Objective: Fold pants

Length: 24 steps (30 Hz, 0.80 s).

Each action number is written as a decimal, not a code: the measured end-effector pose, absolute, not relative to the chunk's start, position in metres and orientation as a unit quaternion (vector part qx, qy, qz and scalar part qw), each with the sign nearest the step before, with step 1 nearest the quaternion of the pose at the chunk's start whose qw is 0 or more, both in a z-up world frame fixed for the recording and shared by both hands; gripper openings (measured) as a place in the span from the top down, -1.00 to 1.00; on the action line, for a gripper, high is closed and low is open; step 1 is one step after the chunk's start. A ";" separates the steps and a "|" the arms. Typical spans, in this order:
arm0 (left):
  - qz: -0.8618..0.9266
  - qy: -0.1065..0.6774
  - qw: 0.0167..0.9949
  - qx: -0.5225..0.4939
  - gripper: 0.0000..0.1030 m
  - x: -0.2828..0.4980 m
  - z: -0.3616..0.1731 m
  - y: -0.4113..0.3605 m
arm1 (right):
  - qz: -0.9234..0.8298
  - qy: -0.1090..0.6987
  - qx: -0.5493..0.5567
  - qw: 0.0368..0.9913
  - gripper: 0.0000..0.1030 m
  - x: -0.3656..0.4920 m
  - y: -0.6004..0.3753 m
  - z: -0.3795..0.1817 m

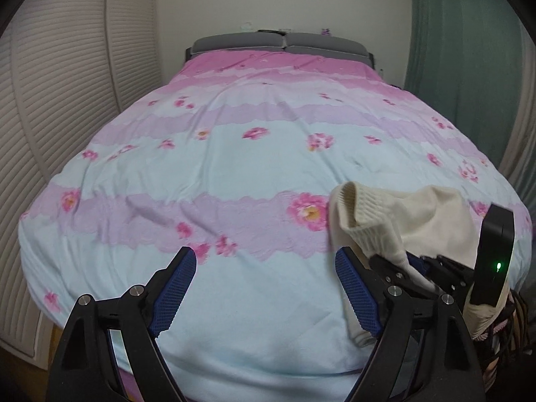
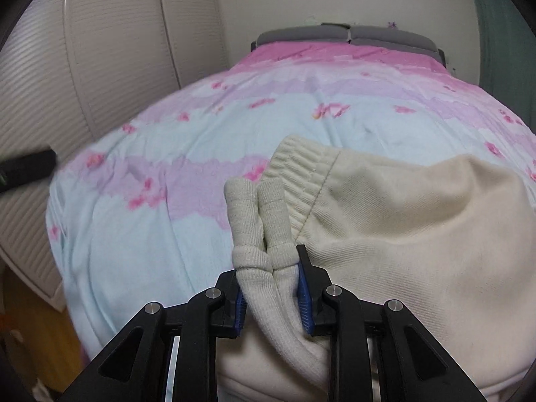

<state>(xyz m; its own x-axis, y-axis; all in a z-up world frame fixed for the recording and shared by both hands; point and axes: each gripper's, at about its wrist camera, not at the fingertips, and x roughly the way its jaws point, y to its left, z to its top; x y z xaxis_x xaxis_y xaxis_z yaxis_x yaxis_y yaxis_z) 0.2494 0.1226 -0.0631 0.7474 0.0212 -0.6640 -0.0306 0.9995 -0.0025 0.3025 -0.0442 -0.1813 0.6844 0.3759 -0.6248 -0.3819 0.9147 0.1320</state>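
Nearest, the right claw [image 2: 269,296] pinches the cream pants [image 2: 402,221] by their knotted drawstring to carry them over the bed [image 2: 134,227], while the left claw [image 1: 264,288] stands spread and empty, apparently ready to take fabric, above the floral quilt [image 1: 234,167] beyond.

Left wrist view: from the foot of the bed [image 1: 234,154], tilted down along the left hand-held gripper [image 1: 264,288], facing the grey headboard [image 1: 284,42]; right wrist view: same end, close over the right hand-held gripper [image 2: 271,288], facing likewise; shared: floral quilt [image 2: 134,234], headboard, louvred doors [image 1: 50,100], cream pants [image 2: 402,217].
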 end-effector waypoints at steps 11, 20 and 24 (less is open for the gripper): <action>-0.032 0.348 0.937 0.012 -0.66 0.281 -0.038 0.083 | 0.231 0.357 -0.020 0.905 0.02 0.288 -0.071 -0.171; -0.233 0.335 0.909 0.081 -0.65 0.380 -0.015 -0.052 | 0.010 0.268 0.129 0.955 -0.21 0.206 -0.247 -0.126; -0.340 0.331 0.870 0.137 -0.64 0.410 -0.025 -0.126 | -0.064 0.277 0.105 0.953 -0.15 0.197 -0.290 -0.137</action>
